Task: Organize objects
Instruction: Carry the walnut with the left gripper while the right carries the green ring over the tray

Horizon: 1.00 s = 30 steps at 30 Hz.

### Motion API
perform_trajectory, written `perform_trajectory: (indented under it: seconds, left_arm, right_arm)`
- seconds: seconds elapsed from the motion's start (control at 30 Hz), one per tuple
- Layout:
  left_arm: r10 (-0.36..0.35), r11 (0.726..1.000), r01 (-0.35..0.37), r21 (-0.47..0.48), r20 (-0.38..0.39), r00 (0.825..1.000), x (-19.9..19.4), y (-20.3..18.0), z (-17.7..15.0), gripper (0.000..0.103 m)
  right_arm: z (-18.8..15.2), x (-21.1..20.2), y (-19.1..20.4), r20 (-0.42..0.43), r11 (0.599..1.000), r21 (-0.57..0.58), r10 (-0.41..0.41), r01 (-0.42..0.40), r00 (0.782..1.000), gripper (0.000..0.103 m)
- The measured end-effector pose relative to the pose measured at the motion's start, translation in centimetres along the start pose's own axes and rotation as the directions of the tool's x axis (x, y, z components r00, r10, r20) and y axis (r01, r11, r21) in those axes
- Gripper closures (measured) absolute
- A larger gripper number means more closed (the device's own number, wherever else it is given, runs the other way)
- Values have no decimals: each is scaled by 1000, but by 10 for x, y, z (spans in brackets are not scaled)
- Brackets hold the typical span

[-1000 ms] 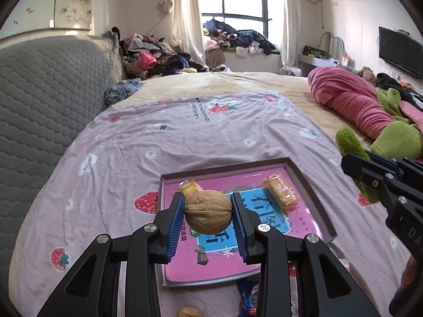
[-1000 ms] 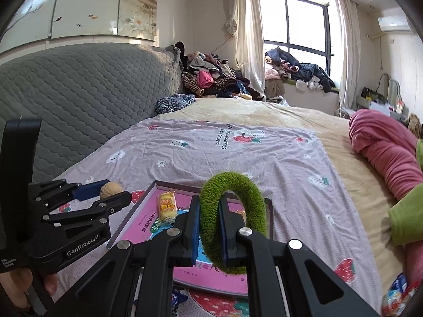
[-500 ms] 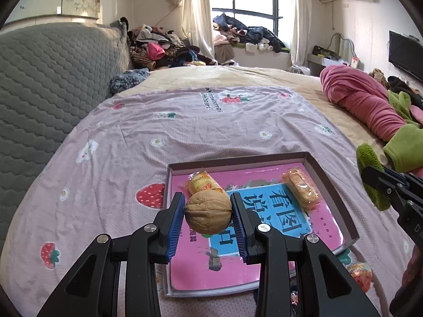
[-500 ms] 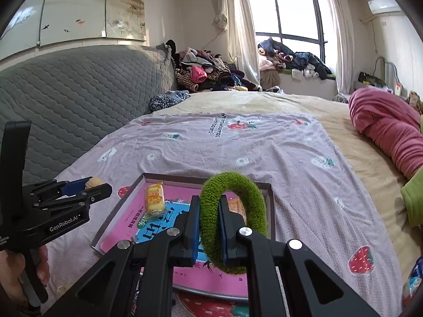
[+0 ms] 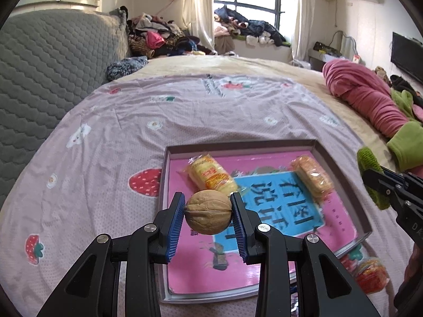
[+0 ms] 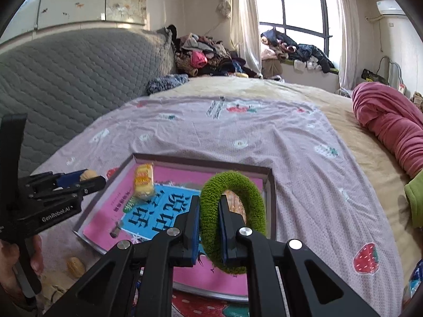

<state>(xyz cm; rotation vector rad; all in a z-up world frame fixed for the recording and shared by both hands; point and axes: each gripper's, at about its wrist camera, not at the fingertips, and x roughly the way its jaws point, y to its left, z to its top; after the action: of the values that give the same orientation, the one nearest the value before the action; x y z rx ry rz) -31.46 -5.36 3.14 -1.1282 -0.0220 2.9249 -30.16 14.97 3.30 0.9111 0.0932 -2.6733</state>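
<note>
My left gripper (image 5: 207, 212) is shut on a brown walnut (image 5: 207, 212) and holds it above the near left part of a shallow pink-lined box tray (image 5: 343, 174). My right gripper (image 6: 208, 223) is shut on a fuzzy green ring (image 6: 253, 200) above the tray's near right part (image 6: 272, 200). Two wrapped snack packs lie in the tray: a yellow one (image 5: 210, 175) at the back left and an orange one (image 5: 312, 175) at the back right. The right gripper and ring show at the right edge of the left wrist view (image 5: 370, 182).
The tray rests on a purple strawberry-print sheet (image 5: 132, 132) on a bed. A second walnut (image 6: 75, 266) lies on the sheet left of the tray. Snack wrappers (image 5: 370, 274) lie by the tray's near right corner. A grey headboard (image 5: 53, 66) stands left; pink bedding (image 5: 370, 103) lies right.
Both grippers have risen and tilted down over the tray, so the tray looks larger and more from above. Each still holds its object.
</note>
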Motion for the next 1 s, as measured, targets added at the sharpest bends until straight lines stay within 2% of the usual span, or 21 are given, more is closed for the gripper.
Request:
perform_trajectory:
  seconds: [0.37,0.8,1.0]
  left_arm:
    - [-12,1000,10,-20,-106,994,35,12,-11,67]
    - [-30,999,27,-17,-191,981,59,8,-21,67]
    - [-35,999,31,-20,-222,974,67,7,-24,66]
  right_arm:
    - [-16,34,3,-133,998,-46,-37,31,990,90]
    - [-29,59,-1,-243,998,-51,-57,46,968,90]
    - [-33,66,-1,-263,998,-45,-48,37,964,89]
